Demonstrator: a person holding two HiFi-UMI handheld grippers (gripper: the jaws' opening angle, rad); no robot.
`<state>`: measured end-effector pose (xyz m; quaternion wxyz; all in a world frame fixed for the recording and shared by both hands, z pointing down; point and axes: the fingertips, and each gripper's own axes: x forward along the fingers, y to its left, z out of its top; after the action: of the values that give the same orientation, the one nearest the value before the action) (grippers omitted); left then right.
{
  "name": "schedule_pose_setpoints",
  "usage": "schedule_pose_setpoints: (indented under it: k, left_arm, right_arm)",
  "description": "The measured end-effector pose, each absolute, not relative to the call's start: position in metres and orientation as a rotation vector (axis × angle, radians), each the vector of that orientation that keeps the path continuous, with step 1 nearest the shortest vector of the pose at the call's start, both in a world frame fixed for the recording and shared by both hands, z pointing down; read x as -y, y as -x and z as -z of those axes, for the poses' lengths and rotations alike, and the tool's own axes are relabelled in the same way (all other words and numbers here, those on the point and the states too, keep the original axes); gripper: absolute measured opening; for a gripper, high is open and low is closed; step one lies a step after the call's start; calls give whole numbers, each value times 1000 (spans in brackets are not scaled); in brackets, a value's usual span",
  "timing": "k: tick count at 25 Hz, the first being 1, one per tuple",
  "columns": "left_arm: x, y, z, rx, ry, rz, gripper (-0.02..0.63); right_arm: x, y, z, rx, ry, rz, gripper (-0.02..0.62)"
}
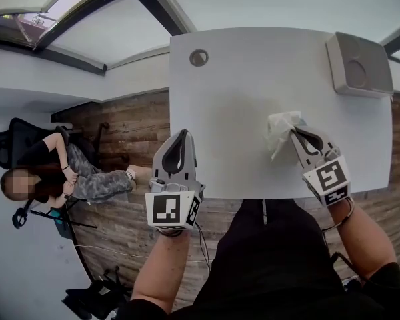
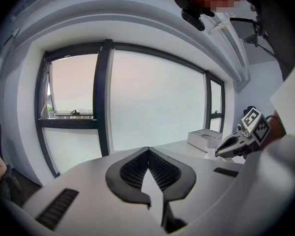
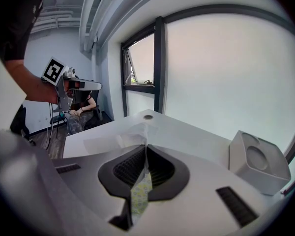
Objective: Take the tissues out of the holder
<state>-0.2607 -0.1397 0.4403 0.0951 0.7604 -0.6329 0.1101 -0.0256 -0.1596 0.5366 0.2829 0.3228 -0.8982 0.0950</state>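
Tissue (image 1: 281, 127) hung crumpled from the right gripper (image 1: 294, 131), whose jaws were pinched tight on its edge. It sat above the table (image 1: 240, 79), well apart from the holder (image 1: 359, 65) at the far right corner.

Judged step: this sheet was out of the holder and not yet put down. The next move likely calls for lowering it onto bare table, releasing it, then going to the holder's opening.

Right gripper pointed forward and downward, forearm low. Left gripper (image 1: 181, 133) hovered by the table's near left edge, roughly level, jaws pressed together on nothing.
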Motion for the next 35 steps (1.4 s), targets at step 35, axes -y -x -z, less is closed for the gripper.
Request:
schedule_pose_setpoints:
  k: [35]
  left_arm:
    - [135, 256, -416, 1926, -2266, -318, 5]
  right_arm:
    - [181, 14, -504, 2458, -922, -225, 14]
